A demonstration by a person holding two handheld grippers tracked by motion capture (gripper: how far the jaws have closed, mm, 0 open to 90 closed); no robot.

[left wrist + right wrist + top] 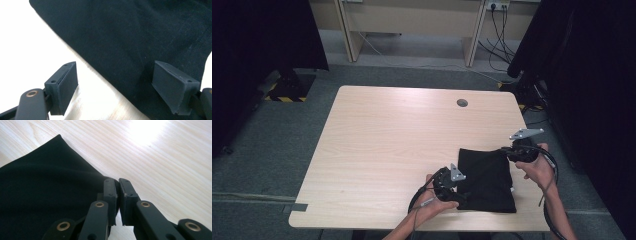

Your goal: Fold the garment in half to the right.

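Right tool (pixel 118 202) pinches the black cloth's (pixel 486 180) far edge near the bench's (pixel 387 145) front right corner, anchoring it, while left tool (pixel 115 87), spread wide, straddles its near edge, seemingly to grip for folding.

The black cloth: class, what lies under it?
The black cloth lies on the wooden table; bare wood shows around its edges. Whatever sits beneath its middle is covered. The right gripper is shut on its edge.

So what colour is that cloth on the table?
Plain black, no pattern; the cloth shows best in the high view.
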